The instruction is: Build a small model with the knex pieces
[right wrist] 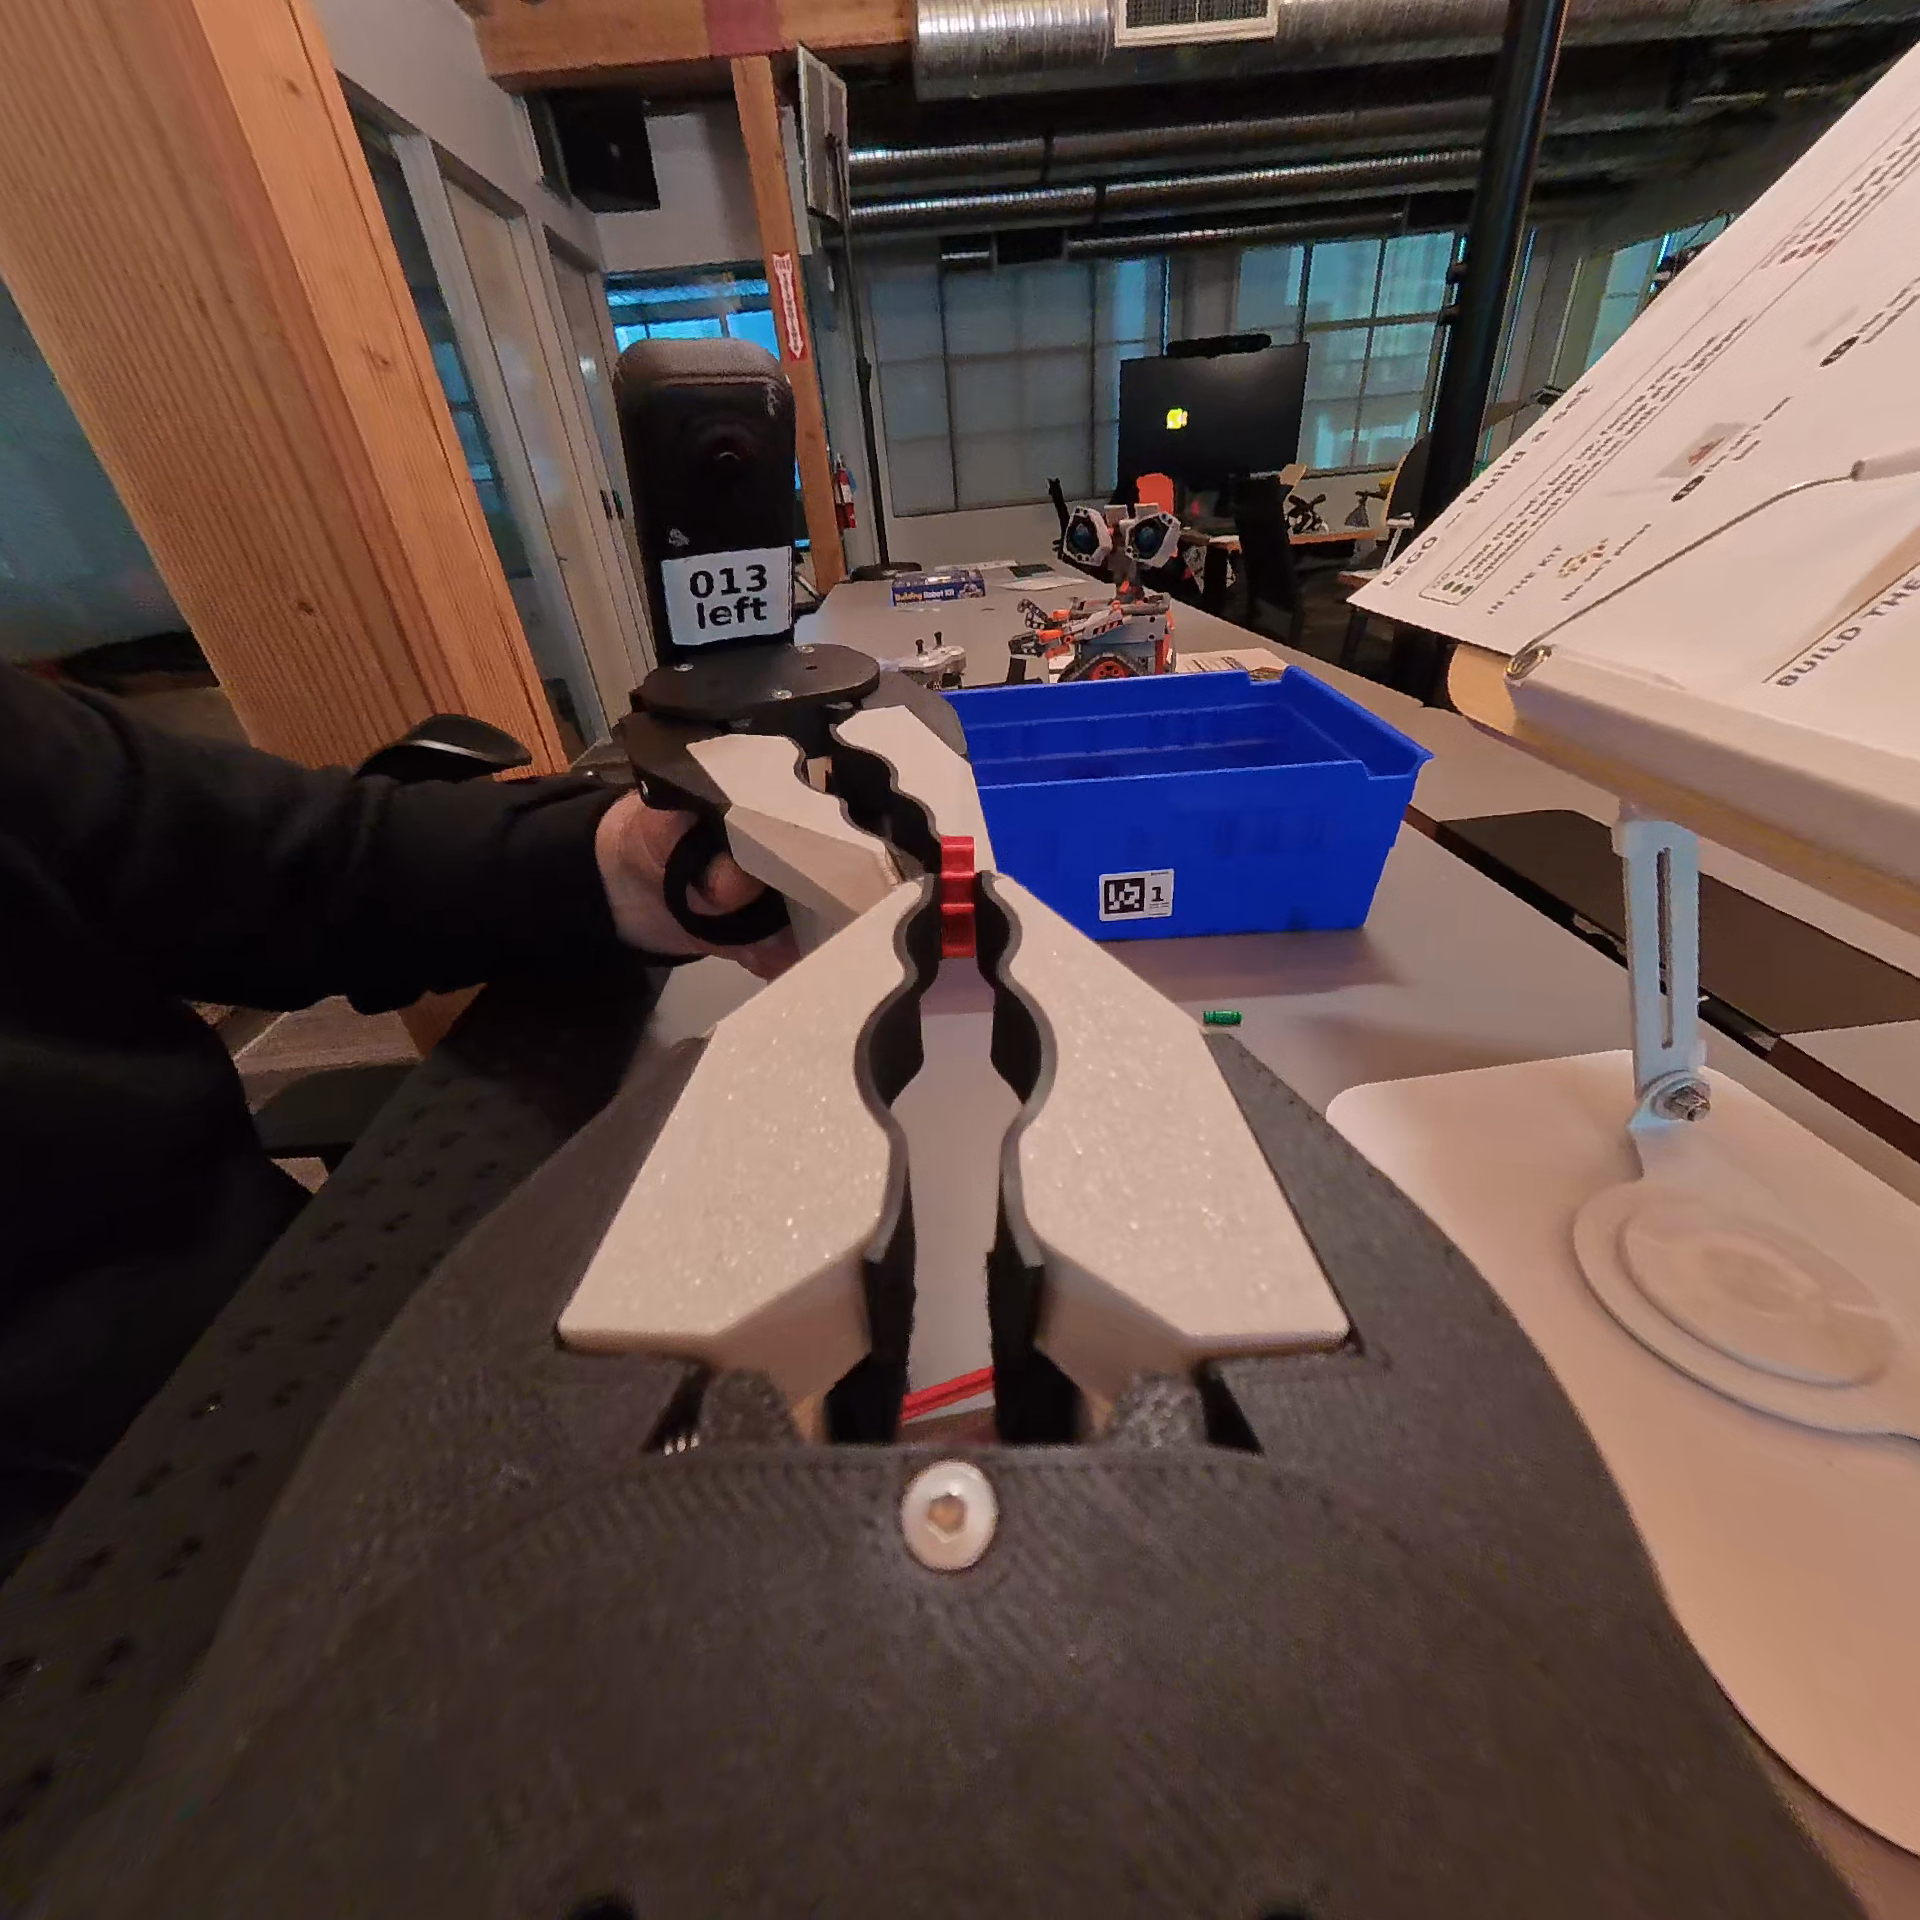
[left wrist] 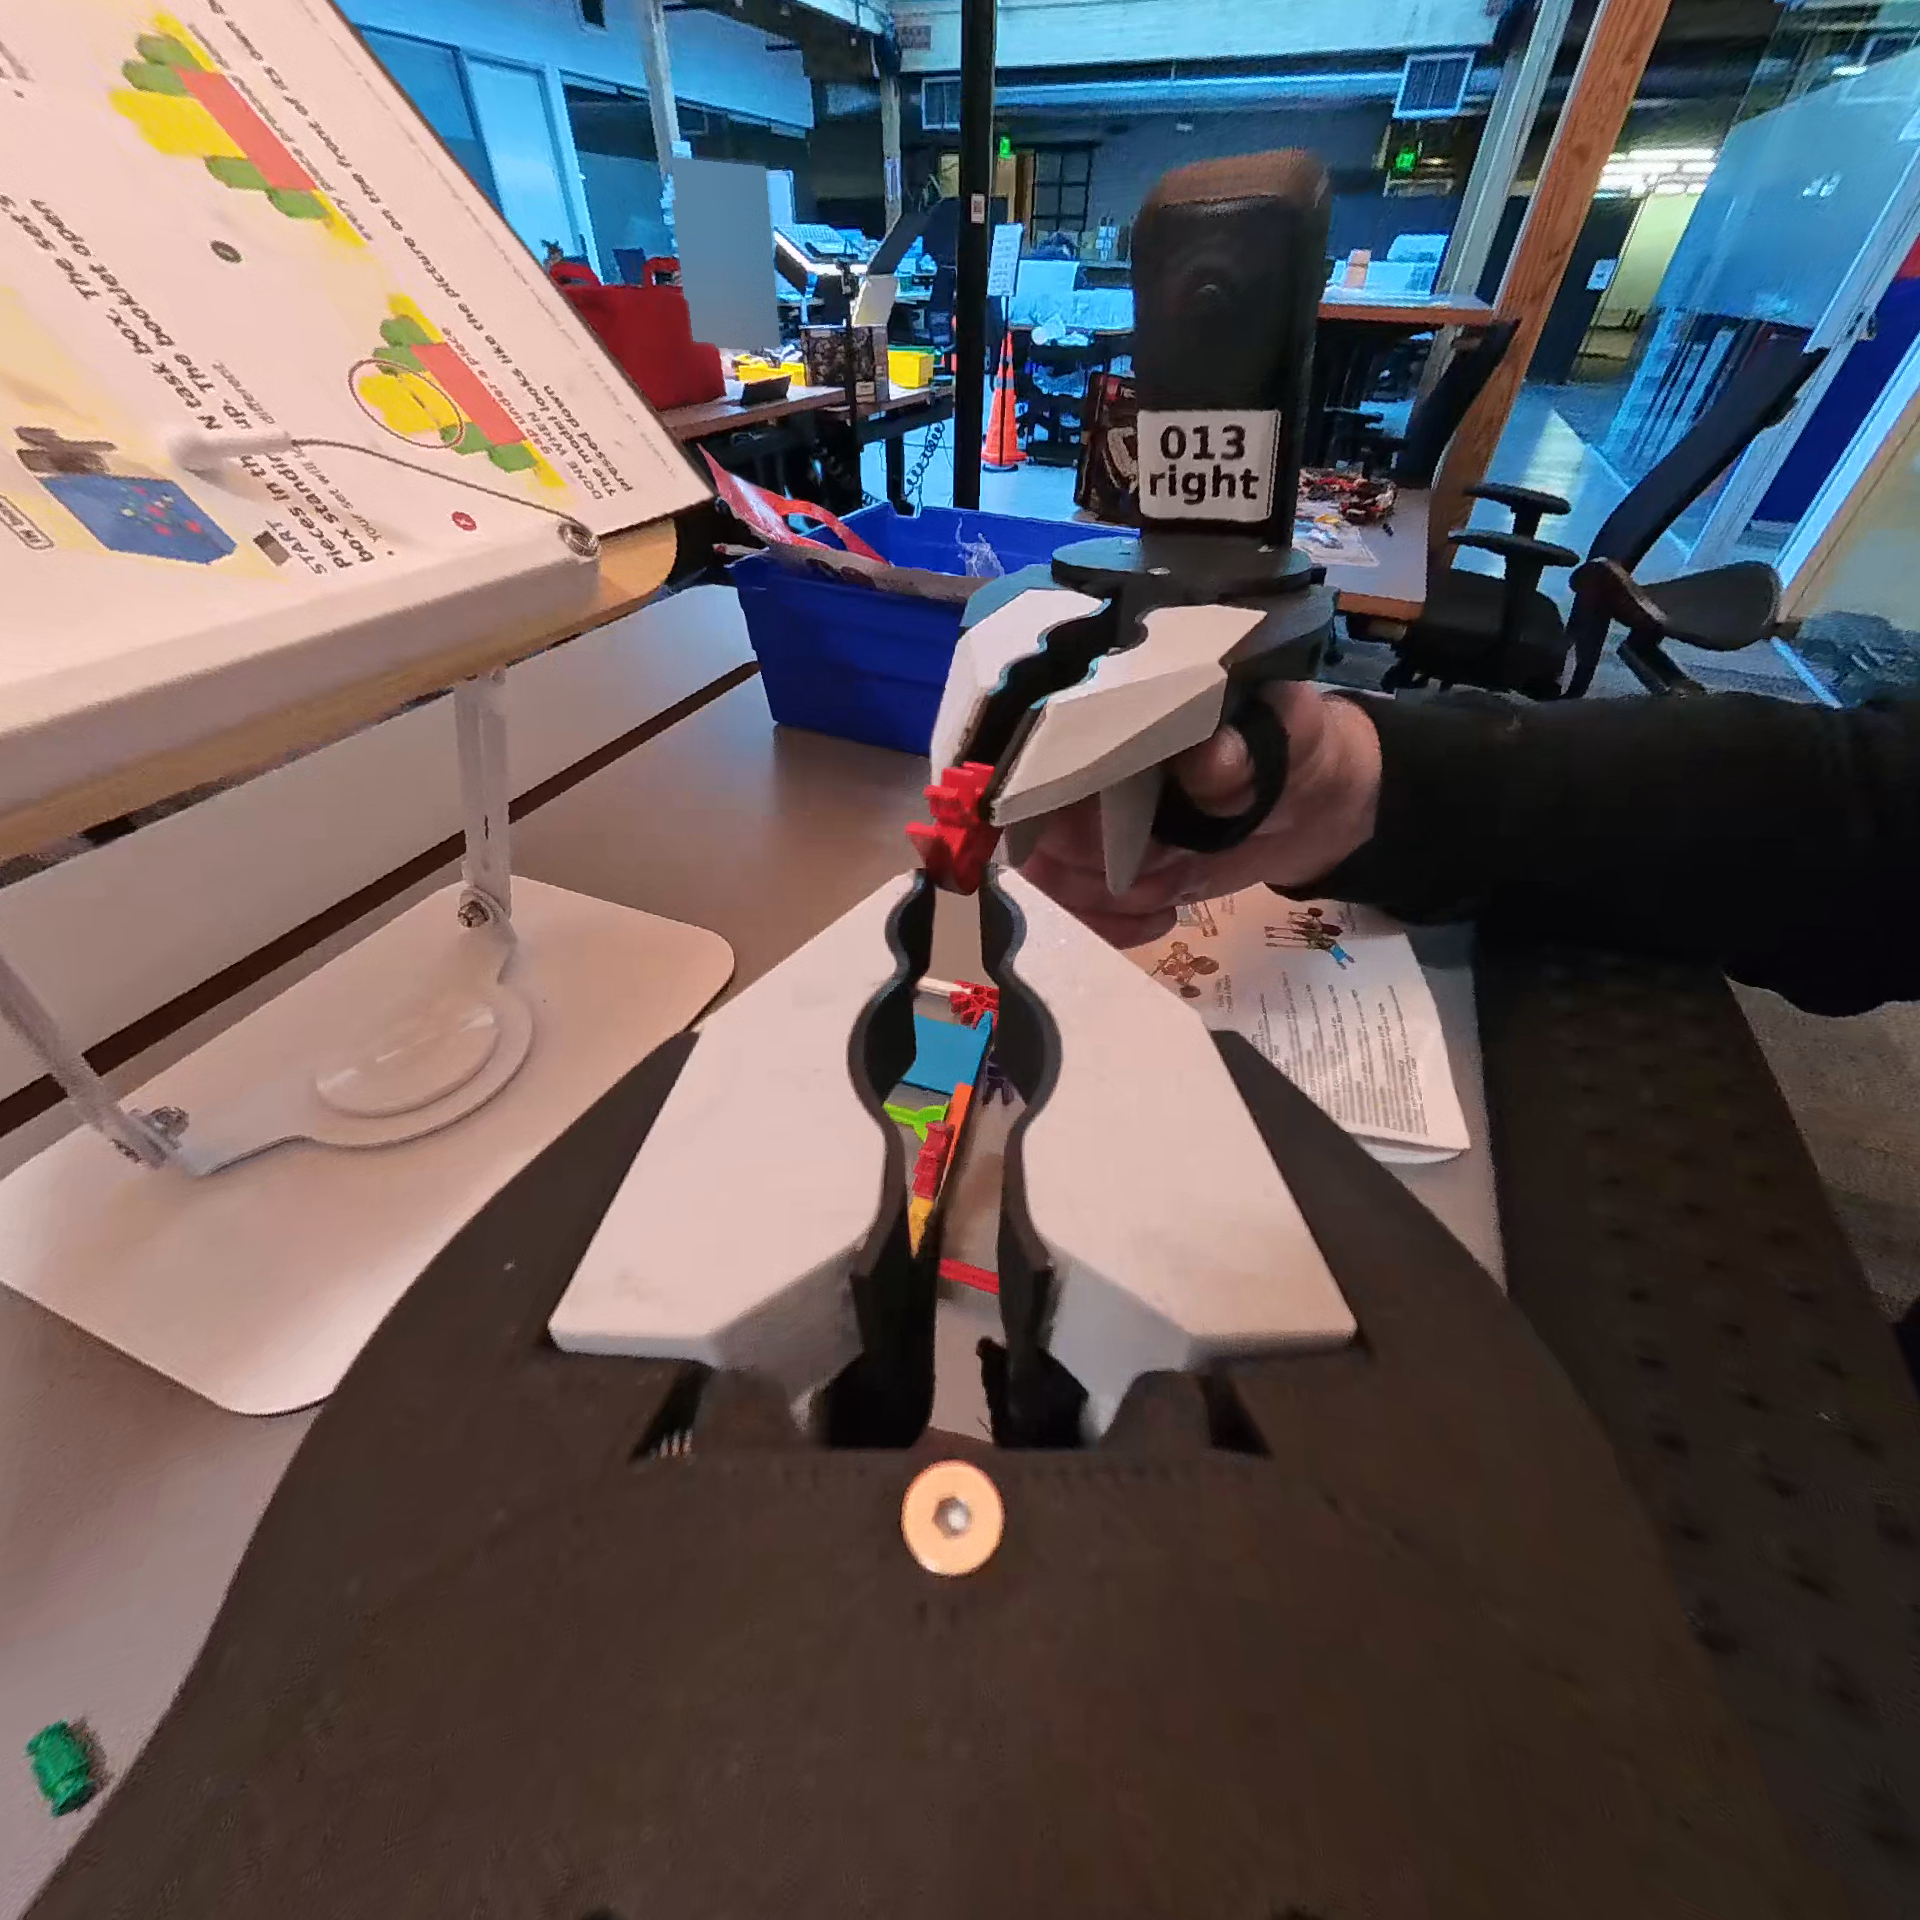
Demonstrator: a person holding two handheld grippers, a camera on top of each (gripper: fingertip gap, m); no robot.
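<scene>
Both grippers met tip to tip above the table [right wrist: 1299,987], each clamped on the same small red toy piece [left wrist: 951,826]. The left gripper [left wrist: 954,883] pinched its lower end, jaws drawn nearly together; the right gripper [left wrist: 977,800] came in from above and to the right, jaws closed on the upper end. The piece's long axis ran between the two sets of tips. A blue bin [right wrist: 1184,800] sat just behind, a white document stand [left wrist: 343,1049] beside, and a tiny green peg [right wrist: 1222,1016] lay apart on the table.
</scene>
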